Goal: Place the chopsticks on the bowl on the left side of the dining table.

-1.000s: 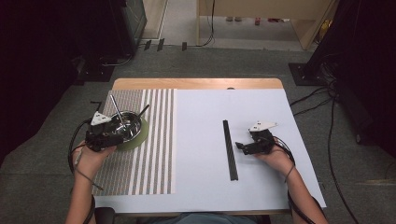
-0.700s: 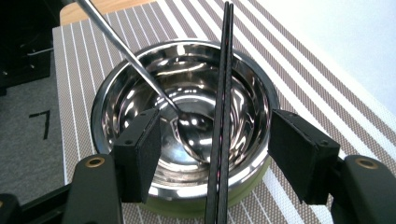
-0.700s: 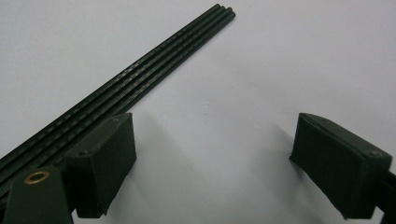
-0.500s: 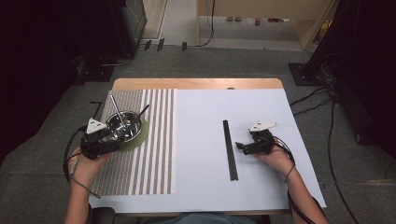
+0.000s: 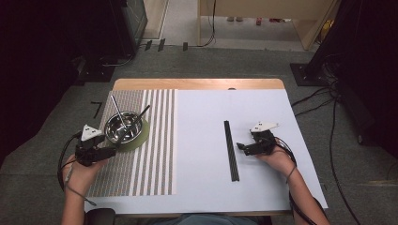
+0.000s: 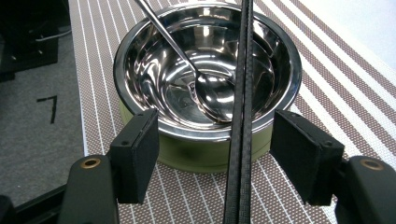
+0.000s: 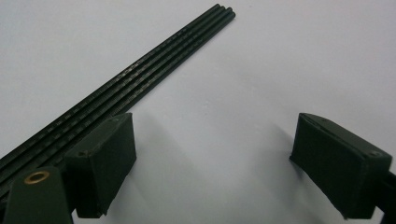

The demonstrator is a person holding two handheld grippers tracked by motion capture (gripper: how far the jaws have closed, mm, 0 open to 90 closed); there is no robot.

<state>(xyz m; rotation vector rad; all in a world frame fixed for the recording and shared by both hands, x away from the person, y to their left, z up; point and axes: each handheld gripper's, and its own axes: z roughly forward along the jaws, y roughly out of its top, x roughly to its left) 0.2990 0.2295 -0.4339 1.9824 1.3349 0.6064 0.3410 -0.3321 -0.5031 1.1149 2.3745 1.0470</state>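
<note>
The black chopsticks (image 6: 239, 116) lying across the steel bowl (image 6: 140, 60) on the striped mat look light, stiff and slick, so the spread left tool (image 6: 219, 154), straddling them, would best pinch their near end squarely.

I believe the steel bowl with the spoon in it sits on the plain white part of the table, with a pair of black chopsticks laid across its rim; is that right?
Not quite. The steel bowl sits on the striped placemat, not on the white part. The high view shows this, and the left gripper view shows stripes all around it. The rest holds: the spoon lies in the bowl and the black chopsticks lie across its rim.
</note>
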